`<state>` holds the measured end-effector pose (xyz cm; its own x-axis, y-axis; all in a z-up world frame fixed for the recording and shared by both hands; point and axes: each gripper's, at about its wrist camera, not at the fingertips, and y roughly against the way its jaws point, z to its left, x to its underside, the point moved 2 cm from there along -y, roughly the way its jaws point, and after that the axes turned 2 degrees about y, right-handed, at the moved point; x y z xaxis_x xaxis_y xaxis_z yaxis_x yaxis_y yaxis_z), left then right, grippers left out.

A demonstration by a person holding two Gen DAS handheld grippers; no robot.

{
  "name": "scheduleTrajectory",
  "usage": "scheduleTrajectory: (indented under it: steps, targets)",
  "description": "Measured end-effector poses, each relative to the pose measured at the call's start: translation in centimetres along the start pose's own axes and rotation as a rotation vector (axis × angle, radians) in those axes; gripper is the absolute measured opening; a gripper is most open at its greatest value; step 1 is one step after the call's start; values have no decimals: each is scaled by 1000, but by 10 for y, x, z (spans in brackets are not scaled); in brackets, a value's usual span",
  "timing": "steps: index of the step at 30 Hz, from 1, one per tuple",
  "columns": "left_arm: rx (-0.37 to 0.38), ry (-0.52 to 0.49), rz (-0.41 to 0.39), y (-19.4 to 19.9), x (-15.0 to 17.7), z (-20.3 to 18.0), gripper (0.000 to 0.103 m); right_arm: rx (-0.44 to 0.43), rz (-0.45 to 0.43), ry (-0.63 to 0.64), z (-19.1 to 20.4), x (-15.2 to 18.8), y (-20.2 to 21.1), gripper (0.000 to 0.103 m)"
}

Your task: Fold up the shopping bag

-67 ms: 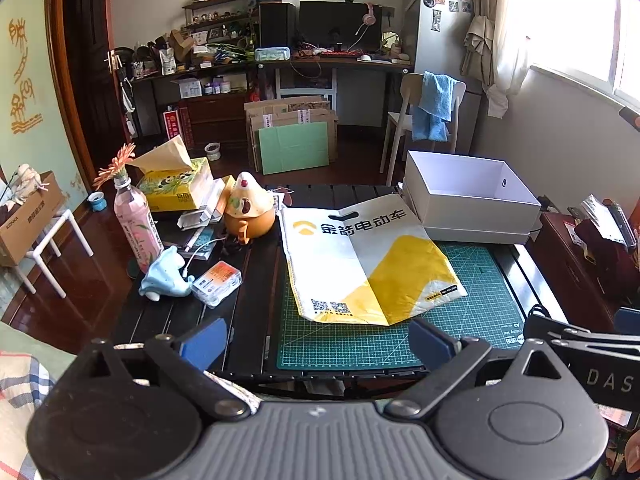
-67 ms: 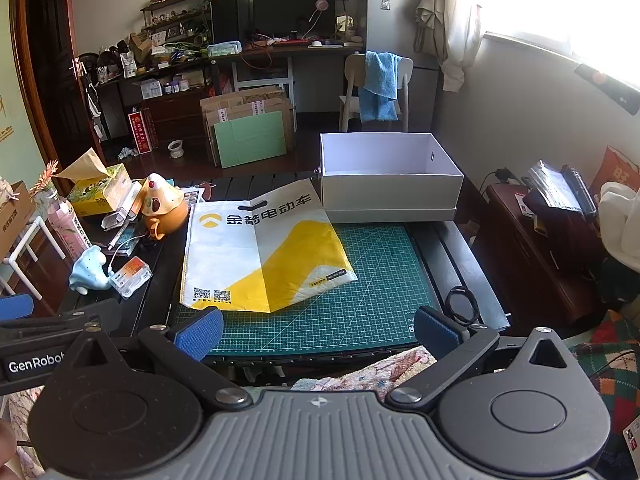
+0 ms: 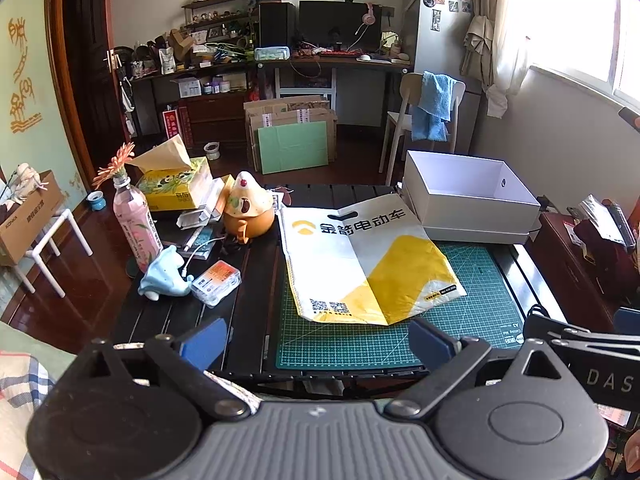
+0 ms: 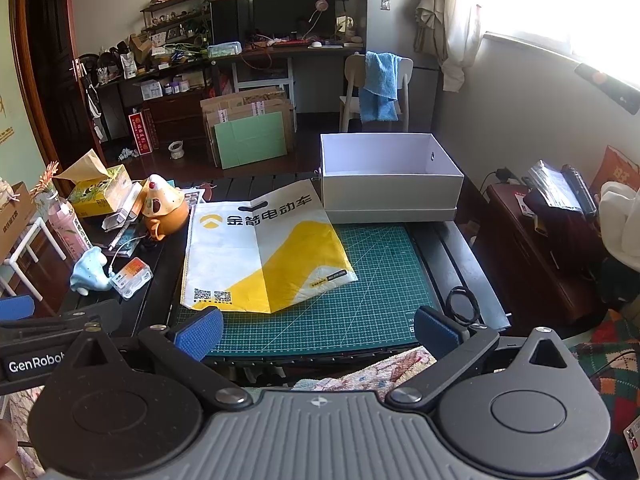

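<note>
A white and yellow shopping bag (image 3: 360, 264) with dark lettering lies flat, partly on the green cutting mat (image 3: 400, 340) and partly on the black table; it also shows in the right wrist view (image 4: 260, 252). My left gripper (image 3: 316, 346) is open and empty, held back from the table's near edge, short of the bag. My right gripper (image 4: 316, 334) is open and empty too, over the mat's near edge (image 4: 360, 320). The right gripper's body shows at the left view's right edge (image 3: 580, 344).
A white open box (image 4: 388, 184) stands behind the bag at the right. At the left are an orange teapot figure (image 3: 248, 212), a pink bottle (image 3: 134, 228), a tissue box (image 3: 176, 188), a blue figurine (image 3: 164, 276) and a small clear box (image 3: 216, 282). A black hair tie (image 4: 462, 304) lies right of the mat.
</note>
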<state>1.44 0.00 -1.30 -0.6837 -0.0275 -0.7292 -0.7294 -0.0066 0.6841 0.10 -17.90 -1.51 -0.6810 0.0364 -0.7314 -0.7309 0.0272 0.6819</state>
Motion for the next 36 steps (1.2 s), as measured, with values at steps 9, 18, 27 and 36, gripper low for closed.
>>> scheduleTrajectory:
  steps: [9, 18, 27, 36]
  targets:
    - [3, 2, 1, 2, -1, -1, 98, -18, -12, -13, -7, -1, 2, 103]
    - [2, 2, -1, 4, -3, 0, 98, -1, -11, 3, 0, 0, 3, 103]
    - [1, -1, -6, 4, -2, 1, 98, -2, -13, 5, -3, -2, 6, 103]
    - [4, 1, -9, 7, -2, 1, 97, -1, -16, 11, -2, -2, 4, 103]
